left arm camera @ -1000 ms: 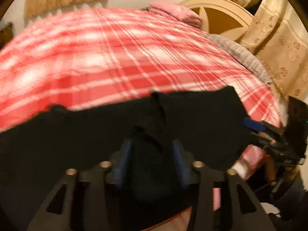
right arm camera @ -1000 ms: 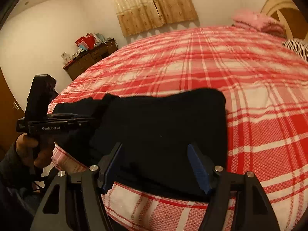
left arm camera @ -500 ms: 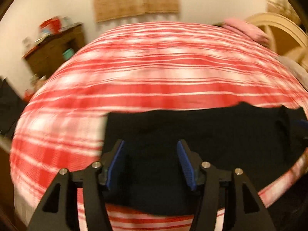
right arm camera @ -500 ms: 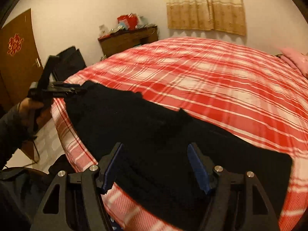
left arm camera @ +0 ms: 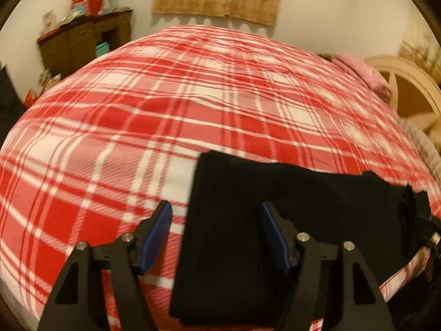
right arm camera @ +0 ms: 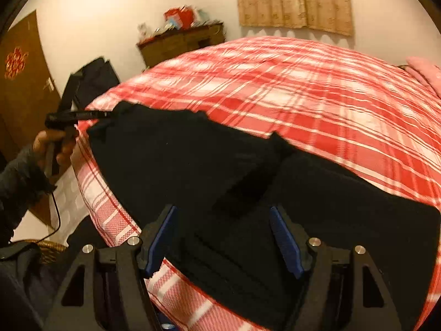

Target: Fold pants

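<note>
Black pants (right arm camera: 220,165) lie stretched along the near edge of the red plaid bed (right arm camera: 317,88), with a raised fold (right arm camera: 256,176) near their middle. My right gripper (right arm camera: 223,237) hovers open over that middle part, and its blue pads touch nothing. My left gripper (left arm camera: 217,231) is open over the left end of the pants (left arm camera: 248,220). The cloth's side edge lies below the gap, closer to the right pad, and is not pinched. In the right wrist view a hand (right arm camera: 52,143) holds the left gripper (right arm camera: 80,114) at that end.
A wooden cabinet (right arm camera: 182,44) and a curtain (right arm camera: 295,2) are behind the bed. A pink pillow (left arm camera: 363,71) lies by the cream headboard (left arm camera: 408,96). A dark bag (right arm camera: 96,80), a brown door (right arm camera: 19,82) and a wicker basket (right arm camera: 46,248) stand left of the bed.
My left gripper has swung left along the pants, from bunched cloth at their middle to their left end, and its jaws stand wider. The right gripper shifted sideways and rolled, and the pants now lie longer.
</note>
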The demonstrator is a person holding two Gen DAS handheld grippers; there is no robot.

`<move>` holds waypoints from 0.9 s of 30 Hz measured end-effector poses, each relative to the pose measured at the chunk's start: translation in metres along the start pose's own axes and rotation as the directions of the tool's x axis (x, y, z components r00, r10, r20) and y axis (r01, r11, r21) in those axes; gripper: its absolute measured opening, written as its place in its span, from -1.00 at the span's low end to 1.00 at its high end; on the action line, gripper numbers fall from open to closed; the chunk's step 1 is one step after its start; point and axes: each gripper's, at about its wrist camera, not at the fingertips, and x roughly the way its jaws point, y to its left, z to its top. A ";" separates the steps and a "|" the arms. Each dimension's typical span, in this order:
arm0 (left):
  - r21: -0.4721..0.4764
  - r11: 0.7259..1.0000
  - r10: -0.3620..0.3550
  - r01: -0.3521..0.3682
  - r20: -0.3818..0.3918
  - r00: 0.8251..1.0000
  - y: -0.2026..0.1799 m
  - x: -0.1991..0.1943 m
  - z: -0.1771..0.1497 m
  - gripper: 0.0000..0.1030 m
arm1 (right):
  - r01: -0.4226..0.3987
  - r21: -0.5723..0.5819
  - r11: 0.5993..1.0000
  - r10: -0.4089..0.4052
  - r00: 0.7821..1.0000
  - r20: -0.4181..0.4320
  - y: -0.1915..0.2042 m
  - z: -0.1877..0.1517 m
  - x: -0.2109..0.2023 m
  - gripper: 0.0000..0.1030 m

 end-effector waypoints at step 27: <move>0.086 0.856 -0.513 0.509 0.031 0.858 -0.188 -0.095 0.047 -0.59 | 0.129 0.175 0.976 -0.163 0.967 0.197 -0.049 -0.023 -0.100 0.38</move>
